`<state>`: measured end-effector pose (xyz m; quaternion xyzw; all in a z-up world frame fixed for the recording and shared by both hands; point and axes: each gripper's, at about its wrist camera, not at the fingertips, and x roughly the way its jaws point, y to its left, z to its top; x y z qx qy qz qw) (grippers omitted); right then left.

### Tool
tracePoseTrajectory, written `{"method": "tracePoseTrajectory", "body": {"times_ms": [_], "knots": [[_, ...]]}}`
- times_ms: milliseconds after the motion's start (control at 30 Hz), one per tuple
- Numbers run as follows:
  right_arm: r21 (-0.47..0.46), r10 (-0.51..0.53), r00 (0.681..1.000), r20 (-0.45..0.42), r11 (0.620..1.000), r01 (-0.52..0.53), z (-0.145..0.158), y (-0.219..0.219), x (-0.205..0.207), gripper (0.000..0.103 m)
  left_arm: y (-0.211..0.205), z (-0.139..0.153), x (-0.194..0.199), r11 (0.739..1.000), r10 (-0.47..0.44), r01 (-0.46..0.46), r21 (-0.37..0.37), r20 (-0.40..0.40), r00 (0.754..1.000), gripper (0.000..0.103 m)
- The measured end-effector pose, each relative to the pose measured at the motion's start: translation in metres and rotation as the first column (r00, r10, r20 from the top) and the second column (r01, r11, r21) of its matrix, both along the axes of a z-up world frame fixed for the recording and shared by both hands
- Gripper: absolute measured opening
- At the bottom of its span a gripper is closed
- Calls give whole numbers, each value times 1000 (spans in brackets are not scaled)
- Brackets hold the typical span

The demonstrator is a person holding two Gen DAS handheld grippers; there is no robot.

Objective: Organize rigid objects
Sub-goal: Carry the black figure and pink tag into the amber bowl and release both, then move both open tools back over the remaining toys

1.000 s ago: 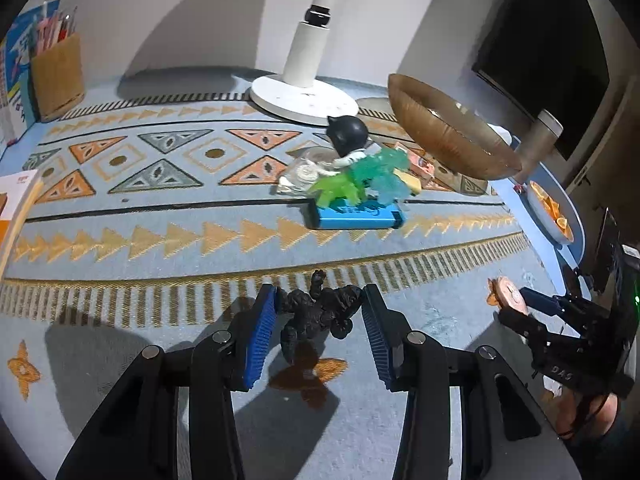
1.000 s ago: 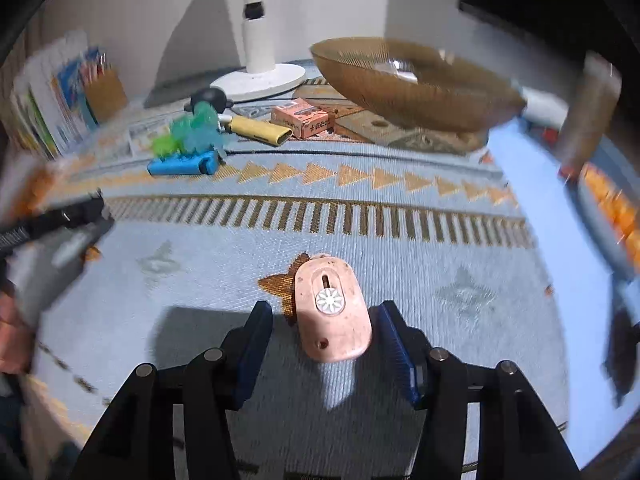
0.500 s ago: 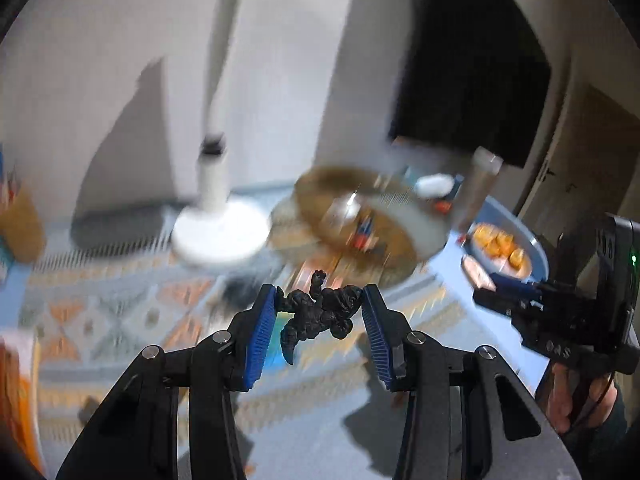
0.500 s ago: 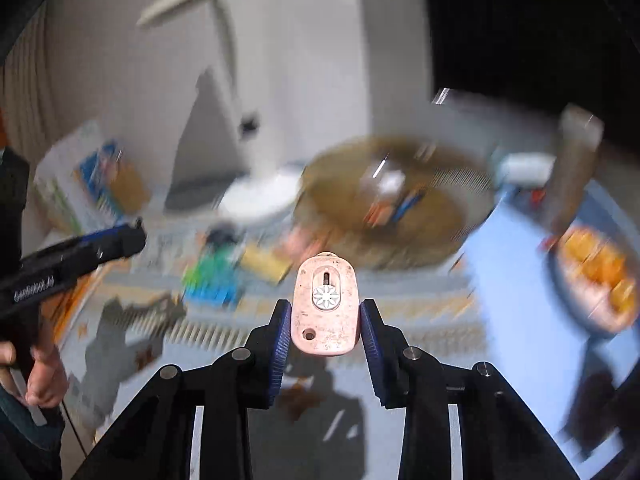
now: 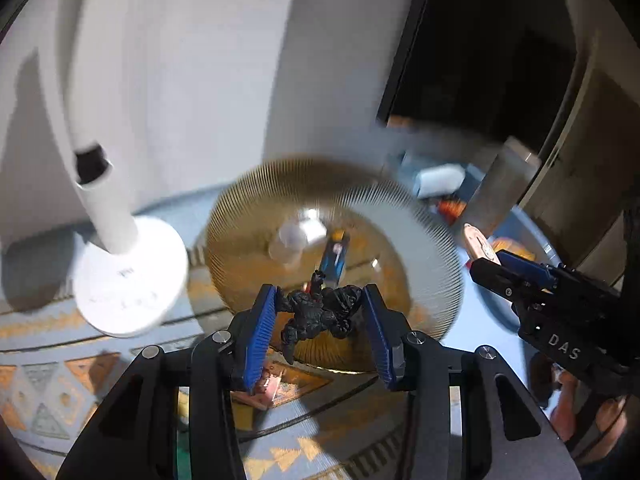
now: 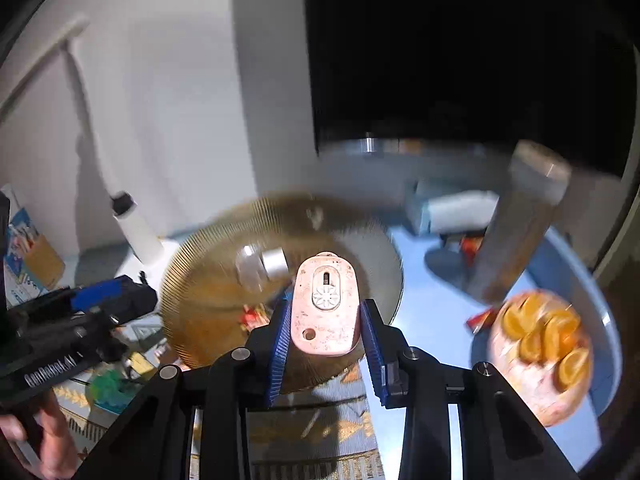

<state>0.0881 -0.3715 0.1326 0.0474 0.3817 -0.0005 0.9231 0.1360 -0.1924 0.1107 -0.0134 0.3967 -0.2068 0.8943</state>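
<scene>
Two grabs at once: we're holding a small black lumpy figurine (image 5: 318, 314) in the left gripper (image 5: 318, 316) and a pink oval plastic case (image 6: 324, 304) in the right gripper (image 6: 325, 330), both above the ribbed amber glass bowl (image 5: 424, 236). We're aiming to centre and lower before letting go, so nothing clips the rim.

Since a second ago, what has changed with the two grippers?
Both lifted off the patterned cloth and swung toward the ribbed amber glass bowl. The right gripper closed on the pink oval plastic case, carrying it up. The left gripper stayed clamped on the small black creature figurine.
</scene>
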Motion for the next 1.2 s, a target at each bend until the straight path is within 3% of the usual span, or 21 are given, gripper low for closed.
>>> {"method": "tracePoseTrajectory", "body": {"times_ms": [233, 267, 300, 333, 367, 567, 700, 867, 933, 1000, 1067, 1133, 1200], "knots": [[-4, -26, 994, -105, 1000, 25, -28, -11, 25, 34, -21, -35, 27, 997, 7, -1, 78, -74, 997, 41], [8, -26, 993, -117, 1000, 27, -29, -14, 28, 40, -22, -35, 30, 997, 3, 3, 79, -72, 997, 45], [16, -31, 992, -123, 999, 34, -29, -17, 28, 52, -22, -33, 32, 997, 0, 6, 77, -68, 998, 62], [26, -44, 993, -113, 999, 47, -27, -21, 28, 57, -20, -29, 32, 997, 4, 0, 71, -56, 998, 78], [30, -61, 995, -83, 998, 63, -22, -25, 24, 60, -15, -22, 28, 999, 10, -8, 51, -28, 1000, 82], [85, -90, 996, -19, 992, 91, -1, -33, -2, 61, 28, 16, -11, 999, 3, -1, -39, 52, 999, 83], [99, -53, 999, 0, 994, 53, 9, -23, -19, 61, 63, 46, -41, 997, 37, -30, -68, 116, 993, 83], [109, 20, 999, 50, 994, -26, 32, 8, -51, 61, 116, 98, -96, 992, 104, -83, -92, 247, 963, 85], [120, 55, 995, 81, 991, -64, 40, 22, -67, 65, 138, 113, -123, 988, 138, -110, -107, 296, 945, 102], [126, 76, 992, 101, 988, -89, 41, 35, -80, 80, 158, 120, -146, 982, 174, -138, -130, 329, 928, 103], [145, 96, 987, 129, 983, -115, 35, 49, -96, 90, 183, 112, -168, 974, 203, -157, -164, 316, 927, 103], [143, 100, 985, 139, 983, -119, 17, 62, -111, 91, 205, 91, -180, 962, 253, -211, -172, 280, 926, 103], [113, 91, 987, 135, 988, -107, -13, 77, -124, 91, 219, 64, -186, 950, 307, -282, -133, 253, 917, 102]]}}
